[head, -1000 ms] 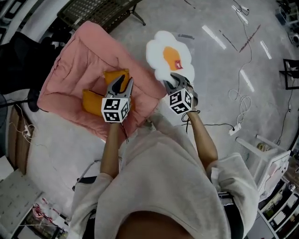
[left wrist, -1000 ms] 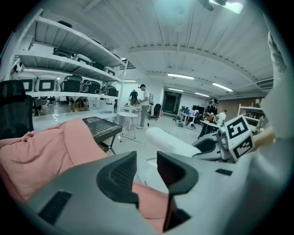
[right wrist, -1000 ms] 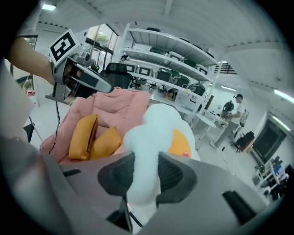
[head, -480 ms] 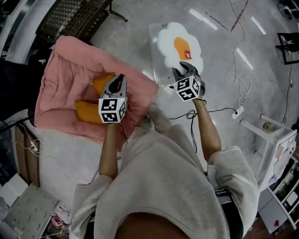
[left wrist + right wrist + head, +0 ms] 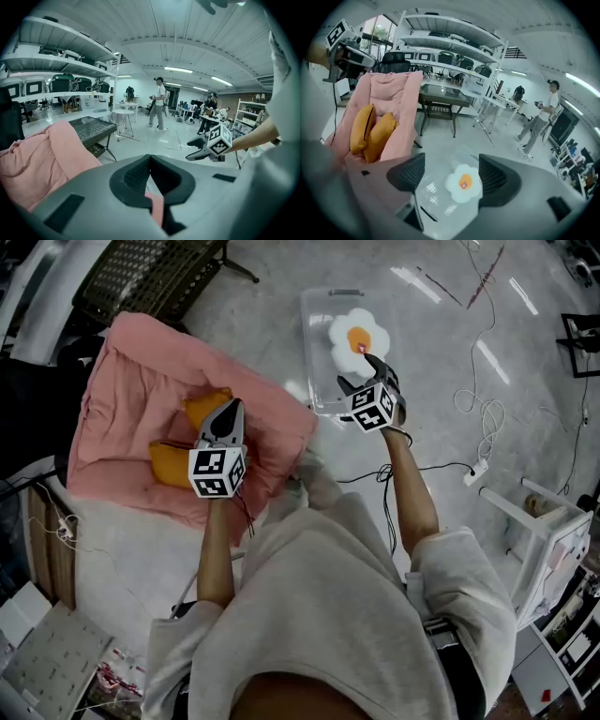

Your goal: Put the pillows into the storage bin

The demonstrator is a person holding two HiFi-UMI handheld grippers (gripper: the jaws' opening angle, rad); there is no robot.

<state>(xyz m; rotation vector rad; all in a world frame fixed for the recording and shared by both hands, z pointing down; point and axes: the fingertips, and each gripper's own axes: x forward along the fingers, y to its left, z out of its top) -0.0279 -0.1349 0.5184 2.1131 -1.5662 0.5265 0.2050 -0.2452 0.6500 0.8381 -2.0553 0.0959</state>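
Drop-off step ending on the right, pick-up starting on the left. Egg pillow (image 5: 360,338) lying flat inside the clear bin (image 5: 317,381) on the floor at the far right, free of any grip. Right gripper (image 5: 356,369) poised just above it, released and empty, jaws just now swung apart, only the pillow below framed between them. Two orange pillows (image 5: 172,463) not yet moved, side by side on the pink cushion (image 5: 141,371) at the near left, well apart from the bin. Left gripper (image 5: 232,405) down among them, tips at the seam between the farther one and the cushion, jaws just now brought fully together. Clenched, with a sliver of pink showing through the slit behind the tips, yet no sure sign of pillow cloth pinched. Judged from this: one of three pillows stowed, a grab at the second under way and perhaps missed. Next, test for a real hold with a gentle lift. Failing that, reopen wide, press deeper into the orange bulk and clamp on a thick fold. Then carry it right and far to the bin, clear of the near wall, and release over the bare bottom beside the egg pillow. Meanwhile draw the right gripper up and back out of the way.
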